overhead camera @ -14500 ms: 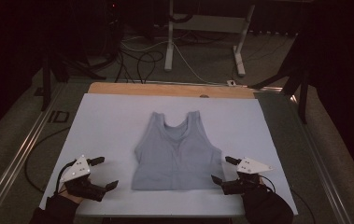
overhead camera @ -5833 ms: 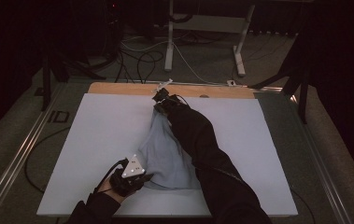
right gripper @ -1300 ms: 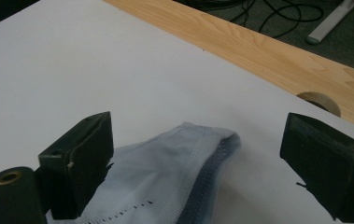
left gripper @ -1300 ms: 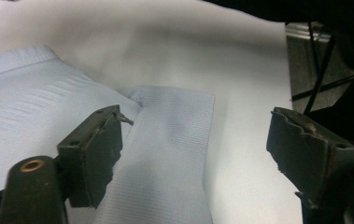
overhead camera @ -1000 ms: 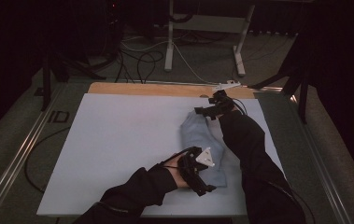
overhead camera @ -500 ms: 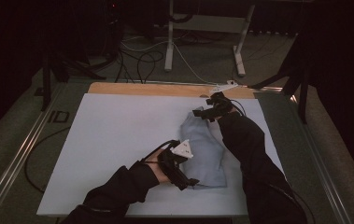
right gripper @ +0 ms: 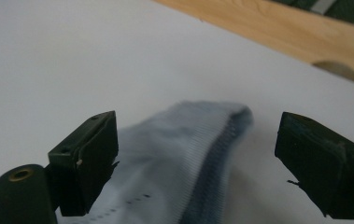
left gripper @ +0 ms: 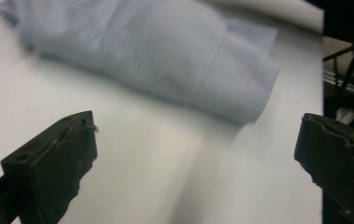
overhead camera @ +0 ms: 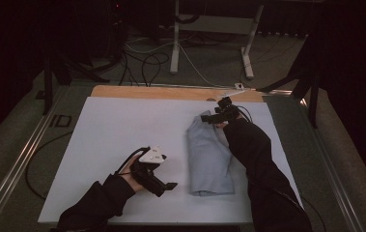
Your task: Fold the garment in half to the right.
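Fingers of both grippers stand wide apart and hold nothing. In the left gripper view the two black fingers [left gripper: 53, 168] frame bare white surface, with the pale blue-grey ribbed knit top [left gripper: 165, 56] lying beyond them, not between them. In the right gripper view the fingers [right gripper: 324, 163] straddle the far end of the garment, where a darker stitched hem runs toward the camera, without closing on it.

From the high view the knit top [overhead camera: 208, 154] lies folded lengthwise into a narrow strip on the right half of the white worktop [overhead camera: 122, 125], its far end under the right gripper [overhead camera: 221, 113] and its near end close to the front edge. The left gripper [overhead camera: 159, 181] sits just to the left of the strip's near end, apart from the cloth.

The fold looks half finished, and the likely next move is a crosswise fold. The risks are in the grasp: soft knit layers can separate, so fingers that close on the top layer alone would peel the fold open. A pinch taken off the hem may drag the strip askew, and the near end could slide off the worktop's front edge if pulled.
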Available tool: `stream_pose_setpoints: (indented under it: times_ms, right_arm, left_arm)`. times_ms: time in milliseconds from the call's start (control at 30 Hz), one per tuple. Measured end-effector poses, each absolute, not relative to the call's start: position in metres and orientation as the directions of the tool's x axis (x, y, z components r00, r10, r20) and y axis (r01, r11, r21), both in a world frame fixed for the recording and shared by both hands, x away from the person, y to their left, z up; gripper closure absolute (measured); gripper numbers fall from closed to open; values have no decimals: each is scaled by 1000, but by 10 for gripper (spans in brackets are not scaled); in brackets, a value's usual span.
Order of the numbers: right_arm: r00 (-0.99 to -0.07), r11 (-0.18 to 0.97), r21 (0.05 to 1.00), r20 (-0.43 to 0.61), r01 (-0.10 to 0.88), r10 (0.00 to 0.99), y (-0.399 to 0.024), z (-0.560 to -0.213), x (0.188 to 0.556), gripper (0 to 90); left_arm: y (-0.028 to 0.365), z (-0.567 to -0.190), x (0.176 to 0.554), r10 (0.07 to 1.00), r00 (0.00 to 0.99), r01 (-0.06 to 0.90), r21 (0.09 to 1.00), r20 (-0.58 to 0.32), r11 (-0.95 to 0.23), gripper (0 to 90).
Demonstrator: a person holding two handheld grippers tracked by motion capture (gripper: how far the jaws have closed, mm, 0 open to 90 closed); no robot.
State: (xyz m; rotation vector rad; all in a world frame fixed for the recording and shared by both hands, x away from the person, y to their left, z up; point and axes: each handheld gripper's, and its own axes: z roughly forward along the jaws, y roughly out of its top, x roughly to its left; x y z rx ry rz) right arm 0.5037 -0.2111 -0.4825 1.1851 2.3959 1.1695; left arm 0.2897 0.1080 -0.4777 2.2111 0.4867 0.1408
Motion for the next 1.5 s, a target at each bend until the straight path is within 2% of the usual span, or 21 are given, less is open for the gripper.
stream_pose_setpoints:
  times_ms: [133, 233, 300, 400, 467, 533, 700, 1000, 1133, 1200, 1267, 1300, 1500]
  right_arm:
    - [-640, 375, 697, 157, 612, 753, -211, -495, 508, 160]
    - [-636, 397, 662, 158, 636, 756, -213, -502, 508, 347]
    - [-651, 447, 633, 120, 631, 749, -213, -505, 506, 493]
    - [-669, 494, 613, 77, 617, 739, -212, -506, 504, 757]
    - [-682, 498, 629, 71, 597, 728, -209, -503, 503, 834]
    - [-702, 502, 656, 62, 564, 709, -205, -497, 500, 849]
    - [-713, 477, 701, 64, 530, 698, -198, -488, 500, 851]
    - [-662, 486, 628, 63, 607, 746, -201, -508, 507, 847]
    - [-649, 490, 606, 57, 627, 759, -202, -515, 509, 812]
    - [-647, 491, 614, 44, 618, 761, -201, -515, 509, 725]
    - [-643, 494, 619, 23, 611, 766, -201, -514, 510, 590]
    - [-640, 482, 625, 37, 614, 768, -201, -512, 510, 516]
    - [-656, 454, 665, 71, 593, 752, -204, -497, 503, 204]
  left_arm:
    - [134, -485, 283, 439, 896, 329, 765, -68, -553, 4]
    - [152, -488, 278, 471, 881, 337, 768, -53, -544, 4]
    - [163, -489, 276, 483, 875, 321, 780, -29, -537, 5]
    - [177, -490, 274, 520, 854, 327, 799, -21, -504, 5]
    - [184, -492, 272, 533, 845, 334, 818, -40, -469, 5]
    - [191, -496, 270, 537, 842, 340, 828, -55, -447, 5]
    - [200, -505, 265, 539, 838, 357, 833, -85, -423, 4]
    - [216, -511, 263, 583, 806, 392, 829, -102, -397, 5]
    - [220, -512, 262, 593, 799, 394, 831, -99, -392, 4]
    - [222, -512, 262, 591, 800, 391, 836, -101, -386, 4]
    - [224, -512, 262, 596, 796, 395, 837, -106, -378, 5]
    - [225, -512, 263, 600, 793, 397, 837, -106, -377, 4]
    - [231, -513, 263, 612, 784, 400, 837, -101, -374, 4]
